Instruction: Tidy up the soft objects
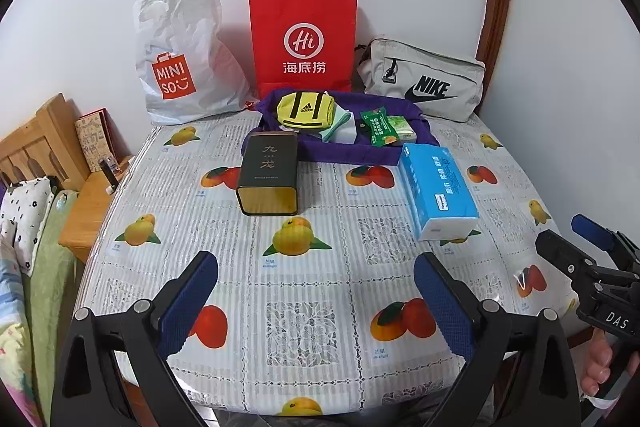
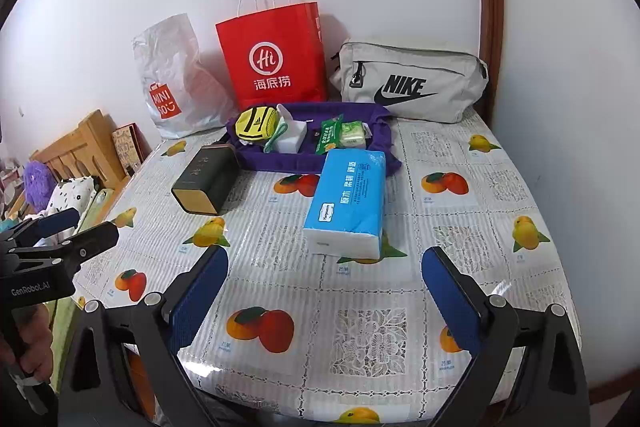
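Here the blue tissue pack (image 2: pixel 347 201) lies flat on the fruit-print tablecloth (image 2: pixel 460 227), a soft plastic-wrapped block with white lettering on top and a white end face turned toward the cameras. Its far end touches or overlaps the front edge of the purple cloth tray (image 2: pixel 280 163), though which is unclear. In that tray sit a yellow pouch (image 2: pixel 256 123) with black stripes, a white block (image 2: pixel 292 139) with a pale green cloth against it, a green sachet (image 2: pixel 329 139) and a small green packet (image 2: pixel 353 135). A dark tin (image 2: pixel 206 179) lies on its side just left of the tray. Behind, against the wall, stand a white plastic bag (image 2: pixel 172 83), a red paper bag (image 2: pixel 276 59) and a grey waist bag (image 2: pixel 412 83). The left gripper (image 1: pixel 316 303) and the right gripper (image 2: pixel 325 307) both hover over the near part of the table with their blue pads spread wide, holding nothing.
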A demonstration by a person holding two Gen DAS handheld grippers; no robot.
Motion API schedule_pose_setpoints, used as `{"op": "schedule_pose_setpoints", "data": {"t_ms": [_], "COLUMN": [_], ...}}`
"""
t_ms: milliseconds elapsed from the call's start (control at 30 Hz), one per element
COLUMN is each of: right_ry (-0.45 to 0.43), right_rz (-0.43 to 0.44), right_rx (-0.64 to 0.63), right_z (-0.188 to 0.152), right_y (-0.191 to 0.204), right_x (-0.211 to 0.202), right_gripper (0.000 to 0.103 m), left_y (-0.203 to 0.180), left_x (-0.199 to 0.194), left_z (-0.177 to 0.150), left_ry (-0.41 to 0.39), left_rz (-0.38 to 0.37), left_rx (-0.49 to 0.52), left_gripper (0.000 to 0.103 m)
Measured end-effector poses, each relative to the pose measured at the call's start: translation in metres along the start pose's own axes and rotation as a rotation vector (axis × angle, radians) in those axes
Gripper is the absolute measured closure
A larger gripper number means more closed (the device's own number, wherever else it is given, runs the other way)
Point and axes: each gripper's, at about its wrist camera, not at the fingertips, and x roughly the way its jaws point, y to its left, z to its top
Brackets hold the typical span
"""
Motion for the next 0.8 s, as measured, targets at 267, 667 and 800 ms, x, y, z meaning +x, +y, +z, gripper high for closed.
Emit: {"op": "schedule_pose_setpoints", "data": {"t_ms": [267,667,800], "right_ry": [0.001,0.001,0.001], "right_rz": [-0.001,-0.004,-0.004], "right_rx": [0.000,-0.002,-0.002], "right_z": [0.0001,-0.0021,-0.0021], "right_y": [-0.0003,0.0035,0.0041], "right_x": [0.0001,-0.0023,-0.0019], "right_gripper": [0.006,0.006,0.006], "left_y": [-0.0006,-0.0022,-0.0013], "left_x": [-0.0004,-0.0015,-0.0015], "left_z": [-0.0011,-0.0019,-0.0018], "left_ry": [0.000,-0.002,-0.002], "left_rz": [-0.001,-0.006,-0.006], "left_rx": [0.001,0.001,0.002], "left_gripper": [0.004,0.004,0.004]}}
